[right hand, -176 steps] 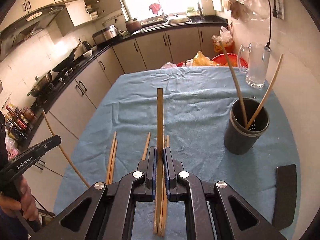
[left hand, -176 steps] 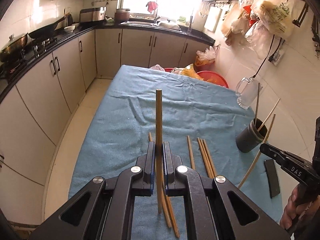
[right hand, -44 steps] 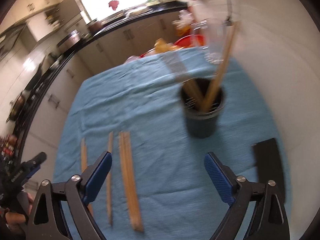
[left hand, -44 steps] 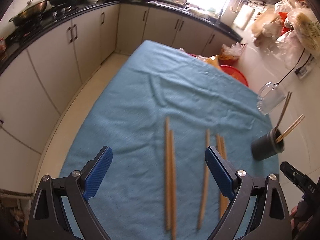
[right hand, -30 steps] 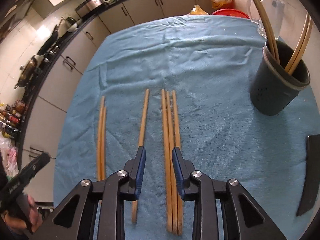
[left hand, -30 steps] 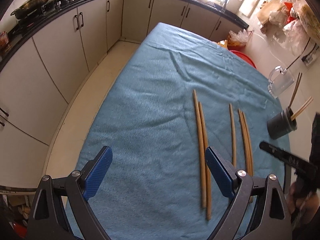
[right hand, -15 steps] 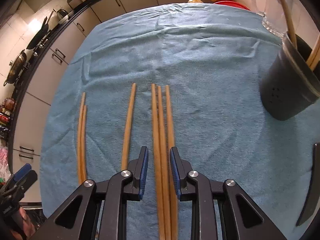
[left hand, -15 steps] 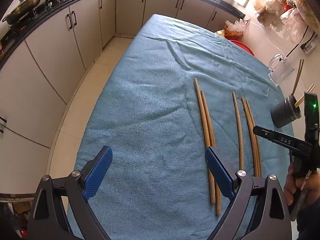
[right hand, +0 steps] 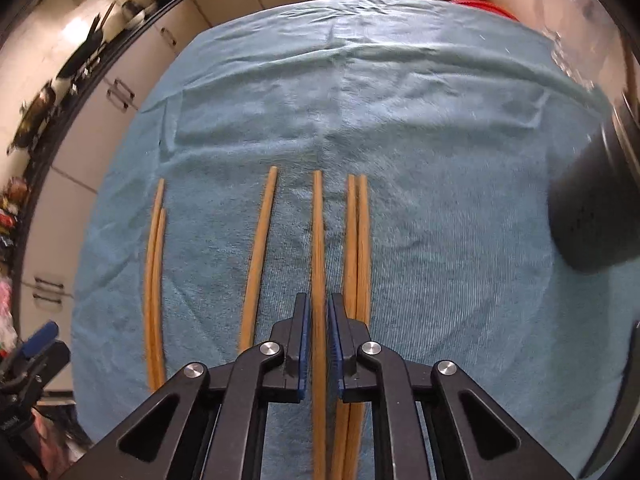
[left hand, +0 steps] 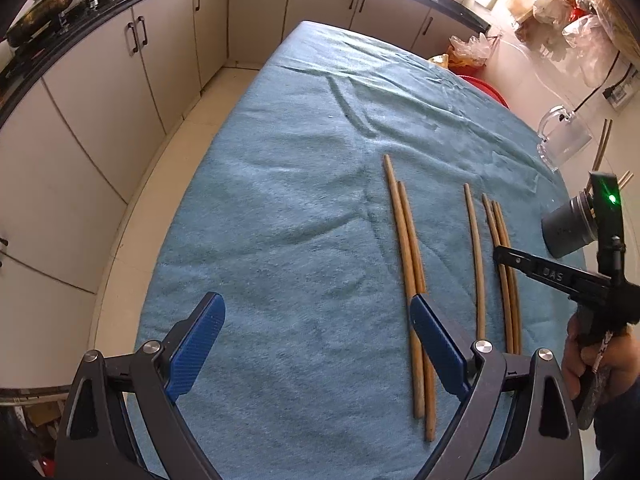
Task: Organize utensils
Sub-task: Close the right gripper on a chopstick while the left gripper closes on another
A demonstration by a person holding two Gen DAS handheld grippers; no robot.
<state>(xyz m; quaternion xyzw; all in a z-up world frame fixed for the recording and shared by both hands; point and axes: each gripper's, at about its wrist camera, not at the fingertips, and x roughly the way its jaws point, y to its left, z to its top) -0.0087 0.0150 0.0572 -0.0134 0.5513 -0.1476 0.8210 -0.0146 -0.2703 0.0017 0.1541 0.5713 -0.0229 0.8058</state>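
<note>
Several wooden chopsticks lie side by side on the blue cloth (right hand: 440, 160). My right gripper (right hand: 318, 312) is low over the cloth with its jaws narrowed around one chopstick (right hand: 317, 240); a small gap shows on each side of it. A pair (right hand: 357, 232) lies just right of it, a single one (right hand: 260, 248) to its left and another pair (right hand: 154, 272) further left. My left gripper (left hand: 316, 336) is wide open and empty, with its right finger beside the leftmost pair (left hand: 408, 248). The dark holder (left hand: 568, 228) stands at the right with chopsticks in it.
A glass mug (left hand: 560, 140) stands behind the holder near the wall. The holder (right hand: 596, 208) is close at the right in the right wrist view. Kitchen cabinets (left hand: 120, 80) run along the left beyond the table edge. A flat black object (right hand: 624, 400) lies at the near right.
My right gripper has dropped lower and narrowed around one chopstick of the right group, which now lies apart from the other two. My left gripper stays open and has shifted slightly.
</note>
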